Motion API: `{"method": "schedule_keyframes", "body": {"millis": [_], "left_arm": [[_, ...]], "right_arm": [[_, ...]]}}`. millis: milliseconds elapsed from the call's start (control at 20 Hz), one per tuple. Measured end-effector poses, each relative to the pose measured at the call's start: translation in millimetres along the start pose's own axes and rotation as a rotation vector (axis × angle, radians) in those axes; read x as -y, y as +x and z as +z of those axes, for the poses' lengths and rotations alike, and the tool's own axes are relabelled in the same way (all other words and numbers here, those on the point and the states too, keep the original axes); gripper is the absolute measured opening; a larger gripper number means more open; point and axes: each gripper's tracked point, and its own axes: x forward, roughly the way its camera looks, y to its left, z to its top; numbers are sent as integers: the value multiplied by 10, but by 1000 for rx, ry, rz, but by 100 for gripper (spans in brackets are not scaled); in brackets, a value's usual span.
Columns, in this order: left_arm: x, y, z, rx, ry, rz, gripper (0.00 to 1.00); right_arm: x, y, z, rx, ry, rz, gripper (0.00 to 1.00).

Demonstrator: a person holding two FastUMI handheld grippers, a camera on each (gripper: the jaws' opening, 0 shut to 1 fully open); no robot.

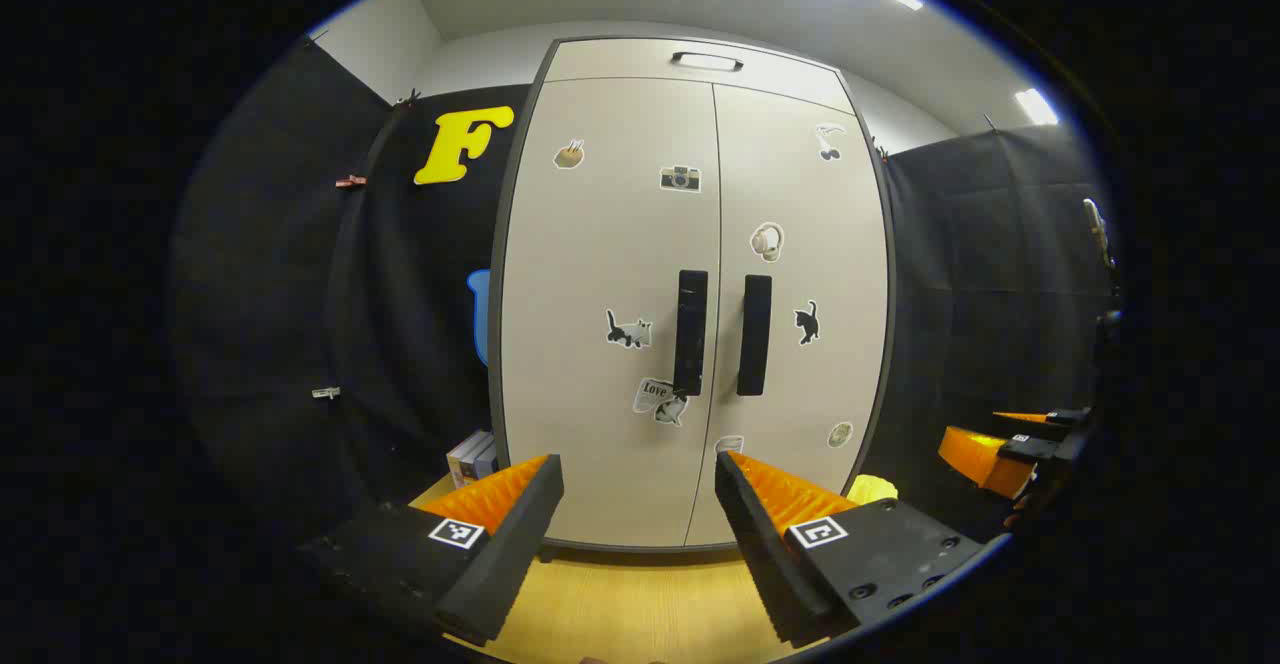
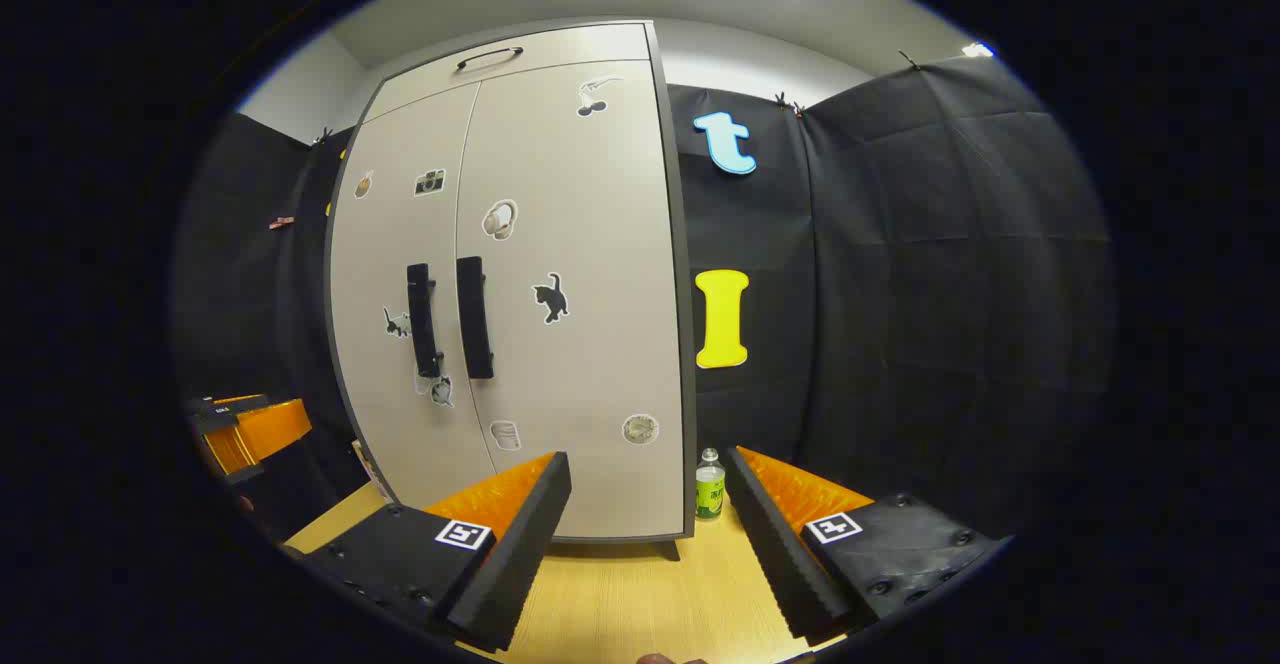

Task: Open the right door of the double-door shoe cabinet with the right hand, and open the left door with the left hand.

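A tall beige shoe cabinet [image 1: 610, 424] stands in front of me with both doors closed. The left door's black handle [image 1: 691, 332] and the right door's black handle [image 1: 754, 335] hang side by side at the centre seam. In the left gripper view, my left gripper [image 1: 640, 509] is open, low and well short of the doors. My right gripper [image 1: 1005, 444] shows at the far right edge there. In the right gripper view the cabinet [image 2: 590, 364] sits to the left, with its handles [image 2: 476, 317] apart from my open right gripper [image 2: 650, 524]. The left gripper [image 2: 245, 429] appears at the left edge.
The cabinet stands on a light wooden surface [image 1: 640, 604]. A small green-labelled bottle [image 2: 710, 484] stands by its right side. Some boxes [image 1: 472, 457] lean by its left side, and a yellow object [image 1: 872, 489] lies at its right foot. A flap with a handle [image 1: 707, 61] tops the cabinet.
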Motion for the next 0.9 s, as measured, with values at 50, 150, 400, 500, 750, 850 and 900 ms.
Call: {"method": "schedule_keyframes", "body": {"millis": [50,150,400,500,750,850,900], "left_arm": [[-40,-17,9,5,11,-2,95],[-135,-49,-6,16,16,5,95],[-264,-119,-71,7,3,2,95],[-287,-136,-64,12,9,1,95],[-309,-180,-85,9,20,-8,95],[-319,-189,-78,13,21,-12,95],[-319,-193,-98,9,21,-17,95]], "right_arm": [[-32,-7,13,4,-4,-6,98],[-128,-33,60,17,-3,-7,98],[-278,-112,41,23,-26,-4,98],[-315,-128,25,16,-25,-1,98],[-367,-159,57,22,-26,-2,98],[-385,-176,63,24,-26,-4,98],[-389,-184,61,24,-27,-4,98]]}}
